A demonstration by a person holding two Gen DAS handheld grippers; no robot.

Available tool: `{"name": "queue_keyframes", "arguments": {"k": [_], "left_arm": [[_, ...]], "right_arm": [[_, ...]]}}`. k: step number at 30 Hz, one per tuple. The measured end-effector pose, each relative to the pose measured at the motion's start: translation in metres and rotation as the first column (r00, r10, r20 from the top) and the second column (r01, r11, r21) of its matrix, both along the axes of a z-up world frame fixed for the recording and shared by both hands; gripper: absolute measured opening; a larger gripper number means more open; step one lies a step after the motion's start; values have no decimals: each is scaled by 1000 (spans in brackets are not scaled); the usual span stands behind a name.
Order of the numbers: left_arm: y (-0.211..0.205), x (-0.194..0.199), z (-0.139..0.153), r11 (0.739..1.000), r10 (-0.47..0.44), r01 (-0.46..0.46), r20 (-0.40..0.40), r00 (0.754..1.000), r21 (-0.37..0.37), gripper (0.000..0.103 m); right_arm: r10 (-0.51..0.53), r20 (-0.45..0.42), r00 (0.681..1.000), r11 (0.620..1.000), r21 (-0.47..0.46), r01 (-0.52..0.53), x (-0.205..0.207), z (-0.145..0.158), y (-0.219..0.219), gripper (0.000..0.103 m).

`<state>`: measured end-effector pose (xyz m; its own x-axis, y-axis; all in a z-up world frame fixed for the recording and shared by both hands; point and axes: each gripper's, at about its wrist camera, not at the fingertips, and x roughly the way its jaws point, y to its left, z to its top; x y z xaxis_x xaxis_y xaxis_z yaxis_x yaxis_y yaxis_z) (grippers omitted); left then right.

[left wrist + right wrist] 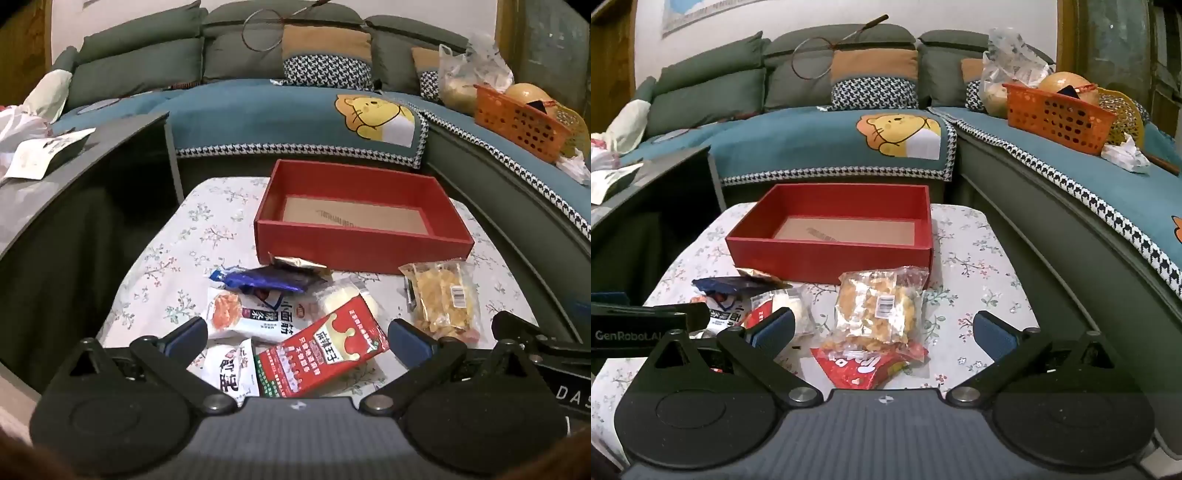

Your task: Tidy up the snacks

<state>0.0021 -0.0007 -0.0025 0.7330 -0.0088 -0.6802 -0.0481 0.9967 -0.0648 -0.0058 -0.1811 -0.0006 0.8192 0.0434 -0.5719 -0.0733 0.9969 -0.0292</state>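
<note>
An empty red box stands at the far side of a small floral-cloth table. Snack packets lie in front of it: a red packet, white packets, a blue wrapper and a clear bag of yellow snacks over a red packet. My left gripper is open above the red packet. My right gripper is open above the clear bag. Neither holds anything.
A blue-covered corner sofa wraps around the table at the back and right. An orange basket and plastic bags sit on it at the right. A dark side table with papers stands at the left.
</note>
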Motion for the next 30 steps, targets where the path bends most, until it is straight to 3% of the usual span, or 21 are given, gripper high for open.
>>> {"name": "queue_keyframes", "arguments": {"k": [30], "left_arm": [[-4, 9, -27, 999, 18, -15, -117, 993, 32, 103]], "right_arm": [[9, -153, 988, 1000, -14, -11, 19, -26, 4, 103]]}}
